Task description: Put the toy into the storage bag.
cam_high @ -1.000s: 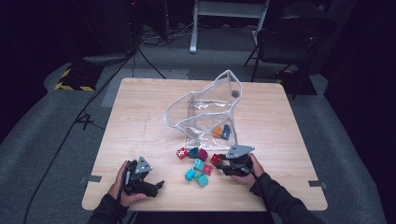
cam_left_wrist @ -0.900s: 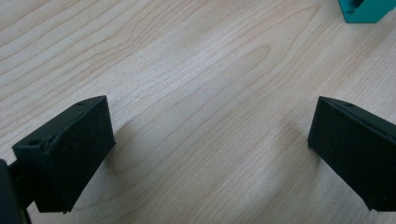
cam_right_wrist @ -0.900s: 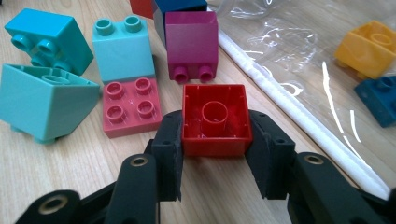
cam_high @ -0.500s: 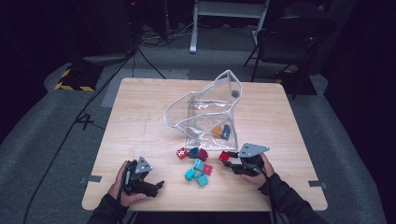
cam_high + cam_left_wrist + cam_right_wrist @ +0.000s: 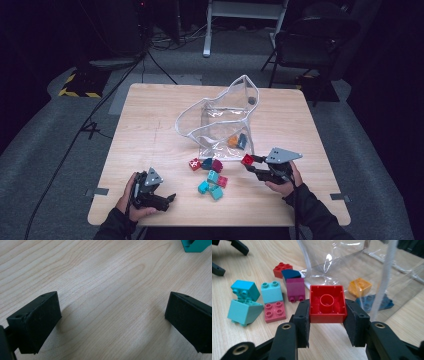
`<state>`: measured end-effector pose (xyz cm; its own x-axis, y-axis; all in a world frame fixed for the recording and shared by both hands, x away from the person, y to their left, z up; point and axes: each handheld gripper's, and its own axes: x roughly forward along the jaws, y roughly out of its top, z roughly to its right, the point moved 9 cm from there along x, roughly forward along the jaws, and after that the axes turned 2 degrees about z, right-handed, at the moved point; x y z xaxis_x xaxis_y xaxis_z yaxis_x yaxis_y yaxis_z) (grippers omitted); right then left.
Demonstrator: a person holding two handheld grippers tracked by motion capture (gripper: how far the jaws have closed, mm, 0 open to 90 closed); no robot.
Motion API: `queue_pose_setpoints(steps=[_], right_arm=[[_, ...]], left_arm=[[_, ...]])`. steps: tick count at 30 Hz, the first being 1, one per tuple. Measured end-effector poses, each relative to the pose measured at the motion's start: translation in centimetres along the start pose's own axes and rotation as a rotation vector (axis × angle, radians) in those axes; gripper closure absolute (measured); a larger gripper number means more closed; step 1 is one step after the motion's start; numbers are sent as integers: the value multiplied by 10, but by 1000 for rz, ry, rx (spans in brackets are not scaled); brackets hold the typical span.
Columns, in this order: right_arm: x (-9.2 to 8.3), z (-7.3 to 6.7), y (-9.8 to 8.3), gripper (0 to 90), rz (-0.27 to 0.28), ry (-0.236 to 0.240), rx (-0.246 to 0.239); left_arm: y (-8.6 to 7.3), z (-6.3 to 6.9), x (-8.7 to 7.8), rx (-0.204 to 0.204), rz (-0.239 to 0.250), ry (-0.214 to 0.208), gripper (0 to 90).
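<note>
From where I stand there is no writing, number, brand or label to read anywhere. The one sign-like marking is the yellow and black hazard striping [image 5: 76, 85] on the floor, at the left of the high view; it carries no words.

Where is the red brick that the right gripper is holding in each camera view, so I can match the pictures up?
High view: the red brick sits right of centre, at the tip of the right gripper, just below the clear plastic bag.
Left gripper view: not in it.
Right gripper view: centre, hollow underside facing the camera, clamped between the black jaws.
Shared landmark: the clear plastic bag behind the brick.
</note>
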<state>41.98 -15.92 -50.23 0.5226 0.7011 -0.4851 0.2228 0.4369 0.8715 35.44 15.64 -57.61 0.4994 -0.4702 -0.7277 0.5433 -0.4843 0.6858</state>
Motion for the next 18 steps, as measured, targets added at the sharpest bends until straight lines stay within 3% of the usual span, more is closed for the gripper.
queue_pose_setpoints(steps=[18], right_arm=[[-32, 21, 32, 596, 105, -55, 11]], left_arm=[[0, 0, 0, 0, 0, 0, 6]])
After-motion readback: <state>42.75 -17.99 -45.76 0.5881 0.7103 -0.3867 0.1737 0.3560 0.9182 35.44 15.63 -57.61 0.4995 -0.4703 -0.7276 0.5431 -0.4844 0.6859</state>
